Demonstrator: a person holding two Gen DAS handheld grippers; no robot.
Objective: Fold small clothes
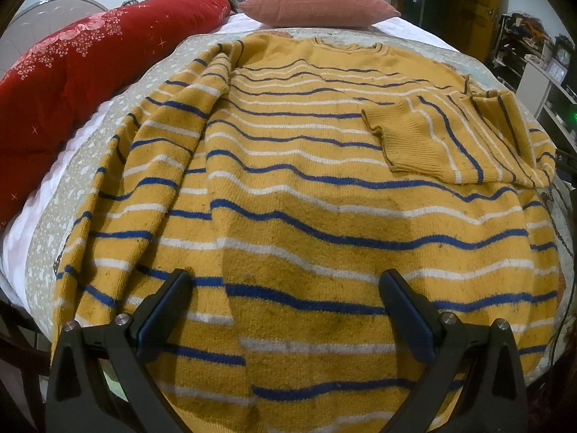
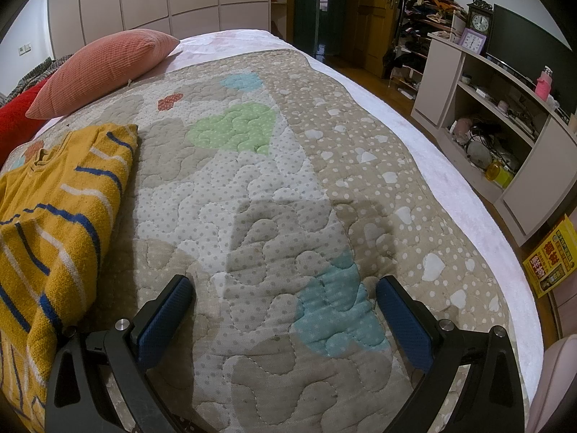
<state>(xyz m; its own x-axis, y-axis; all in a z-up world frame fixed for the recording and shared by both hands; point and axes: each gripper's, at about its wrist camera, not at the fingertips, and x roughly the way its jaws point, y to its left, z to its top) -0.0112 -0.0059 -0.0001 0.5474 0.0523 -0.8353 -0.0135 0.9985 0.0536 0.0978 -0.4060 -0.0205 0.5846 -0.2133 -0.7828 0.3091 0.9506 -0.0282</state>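
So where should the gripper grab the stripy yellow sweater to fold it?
Probably the left sleeve. It lies loose along the sweater's left edge, unfolded, while the right sleeve already crosses the chest. Come from the left with the left gripper, open, and pinch near the cuff.

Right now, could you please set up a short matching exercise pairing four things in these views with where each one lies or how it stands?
Things:
1. striped sweater
2. pink pillow
3. red blanket
4. right hand-held gripper

Places or states:
A. at the far end of the bed
B. open, over bare quilt
C. spread on the quilt, one sleeve folded across its body
D. bunched along the bed's left side, seen from the left wrist

Pairs: 1-C, 2-A, 3-D, 4-B
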